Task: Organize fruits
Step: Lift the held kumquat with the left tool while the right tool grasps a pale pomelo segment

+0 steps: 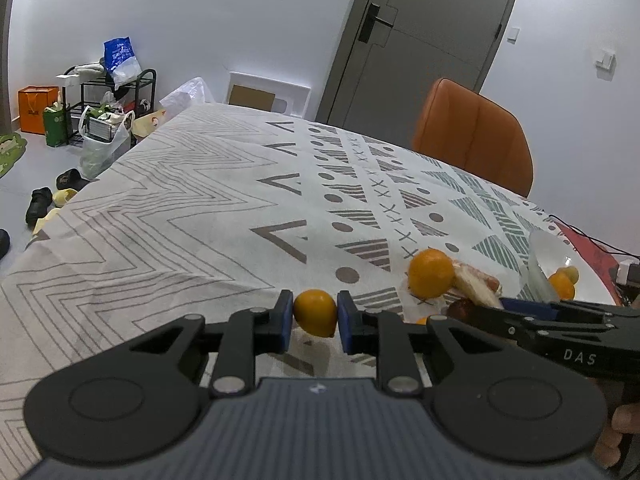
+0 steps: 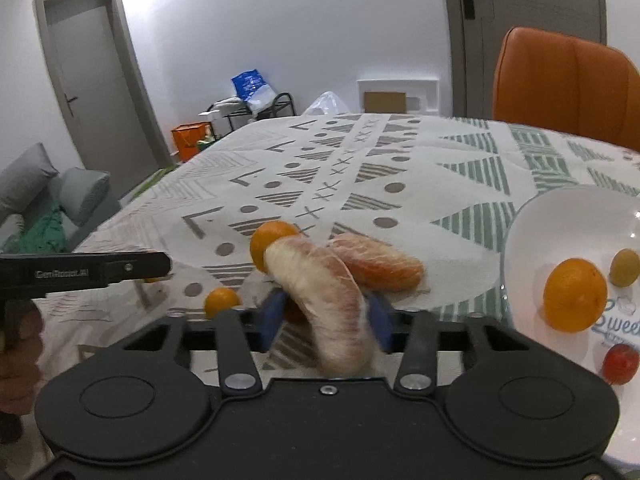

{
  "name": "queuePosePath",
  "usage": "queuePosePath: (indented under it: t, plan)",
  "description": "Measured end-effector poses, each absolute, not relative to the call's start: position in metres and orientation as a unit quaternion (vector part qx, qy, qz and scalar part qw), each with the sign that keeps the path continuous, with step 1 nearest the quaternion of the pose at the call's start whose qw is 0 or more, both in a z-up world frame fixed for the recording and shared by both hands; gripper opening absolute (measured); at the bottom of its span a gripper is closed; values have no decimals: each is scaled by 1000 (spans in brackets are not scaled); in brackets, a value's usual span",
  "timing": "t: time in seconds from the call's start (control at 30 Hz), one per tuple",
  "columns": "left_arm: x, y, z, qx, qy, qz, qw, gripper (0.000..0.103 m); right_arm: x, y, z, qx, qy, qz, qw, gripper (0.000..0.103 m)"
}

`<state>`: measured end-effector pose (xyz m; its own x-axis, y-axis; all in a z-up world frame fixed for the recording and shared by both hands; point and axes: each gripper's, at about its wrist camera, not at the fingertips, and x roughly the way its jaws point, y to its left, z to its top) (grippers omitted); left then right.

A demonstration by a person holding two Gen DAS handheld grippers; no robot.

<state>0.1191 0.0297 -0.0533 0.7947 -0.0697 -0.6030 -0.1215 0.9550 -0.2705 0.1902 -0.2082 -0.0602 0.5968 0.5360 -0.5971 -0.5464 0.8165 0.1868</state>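
My left gripper (image 1: 315, 318) is shut on a small orange citrus fruit (image 1: 316, 312), held just above the patterned tablecloth (image 1: 200, 208). My right gripper (image 2: 326, 322) is shut on a peeled pomelo segment (image 2: 320, 300) that sticks up between its blue pads (image 2: 272, 320). A second pomelo segment (image 2: 376, 264) lies on the cloth just beyond, beside a large orange (image 2: 268, 244) and a small orange (image 2: 221, 300). At the right, a white bowl (image 2: 532, 232) holds an orange (image 2: 574, 295), a small yellow-green fruit (image 2: 624, 267) and a red fruit (image 2: 620, 363).
An orange chair (image 1: 472, 136) stands at the table's far side, in front of a grey door (image 1: 420, 40). Bags, shoes and a black rack (image 1: 116, 100) clutter the floor off the table's left edge. A person's hand (image 2: 20, 332) holds the left gripper's handle.
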Motion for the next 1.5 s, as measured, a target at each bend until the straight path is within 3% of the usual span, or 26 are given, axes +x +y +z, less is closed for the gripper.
queuePosePath:
  t: [0.17,0.27,1.5]
  plan:
    - [116,27,-47,-149,312,8,938,22,182,-215,-53,-4,323,298,898,12]
    - [113,24,-43,-147,305,4,941,22,178,-221,-48,2,319,298,900,10]
    - [122,-60,-19,-100,287,-82,949,22,145,-314,-24,63,246,223,941,9]
